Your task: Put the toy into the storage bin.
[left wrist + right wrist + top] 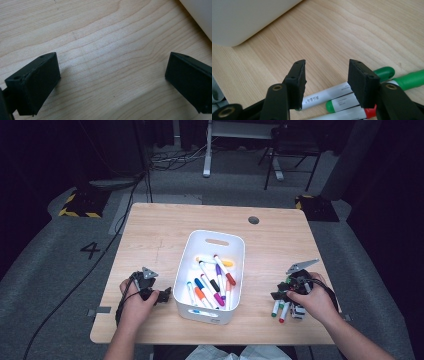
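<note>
Three markers (342, 96) are lying loose on the table (280, 245), bunched side by side at the near right, at about four o'clock from the white bin (186, 265). In the high view they are sitting directly under the right gripper (281, 296), their long axes running roughly twelve to six, tilted slightly toward one o'clock.

In the right gripper view the same markers are crossing beneath the jaws from about eight o'clock to two o'clock: white barrels with printed labels, two with green caps (384, 72), one showing a red end (370, 112).

The right gripper (325, 75) is hovering right over them, jaws standing moderately apart and gripping nothing; bare wood is showing between the pads. The jaw gap is lying nearly along the barrels rather than across them, so my judgement is that a turn of the wrist, or a drop onto one barrel alone, is called for before closing. The markers are touching one another, so catching two at once looks like a risk.

The left gripper (161, 296) is resting at nine o'clock from the bin, well apart from the loose markers; its jaws are spread wide over bare wood, holding nothing. The right hand (312, 301) is clearly the nearer.

The bin is already holding many markers (212, 285) with mixed caps.
</note>
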{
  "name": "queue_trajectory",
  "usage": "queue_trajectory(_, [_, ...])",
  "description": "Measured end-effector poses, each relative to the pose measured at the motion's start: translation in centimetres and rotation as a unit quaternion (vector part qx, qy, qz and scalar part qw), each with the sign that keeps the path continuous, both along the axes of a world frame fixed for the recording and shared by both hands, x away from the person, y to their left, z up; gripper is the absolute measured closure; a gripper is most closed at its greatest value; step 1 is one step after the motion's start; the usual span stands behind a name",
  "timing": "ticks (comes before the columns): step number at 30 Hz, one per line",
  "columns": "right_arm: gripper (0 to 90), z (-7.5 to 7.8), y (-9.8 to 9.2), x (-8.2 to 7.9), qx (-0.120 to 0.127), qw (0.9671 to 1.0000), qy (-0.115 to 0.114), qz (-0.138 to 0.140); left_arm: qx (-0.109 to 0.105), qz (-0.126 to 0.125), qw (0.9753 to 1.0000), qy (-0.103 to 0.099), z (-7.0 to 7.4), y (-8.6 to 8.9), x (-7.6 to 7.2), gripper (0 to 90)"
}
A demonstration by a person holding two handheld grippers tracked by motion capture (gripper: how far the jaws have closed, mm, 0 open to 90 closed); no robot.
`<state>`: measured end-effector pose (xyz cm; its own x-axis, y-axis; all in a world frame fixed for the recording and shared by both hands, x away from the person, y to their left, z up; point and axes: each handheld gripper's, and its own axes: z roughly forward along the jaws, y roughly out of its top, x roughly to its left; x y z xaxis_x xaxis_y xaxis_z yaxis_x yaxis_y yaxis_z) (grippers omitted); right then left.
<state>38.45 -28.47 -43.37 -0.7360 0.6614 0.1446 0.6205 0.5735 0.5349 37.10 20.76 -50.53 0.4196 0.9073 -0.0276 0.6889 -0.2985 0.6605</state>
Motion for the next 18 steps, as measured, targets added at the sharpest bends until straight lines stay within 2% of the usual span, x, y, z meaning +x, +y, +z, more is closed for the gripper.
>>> queue_trajectory(7, [48.9,-1.4,-0.3,-0.1,-0.002,0.9999,0.014,-0.003,0.000,0.000,1.0000,-0.001,0.0,0.0,0.0,0.1])
queue_trajectory(18, [48.2,-2.6,-0.7,-0.5,-0.014,0.9997,0.019,-0.007,0.000,0.000,1.0000,-0.001,0.0,0.0,0.0,0.1])
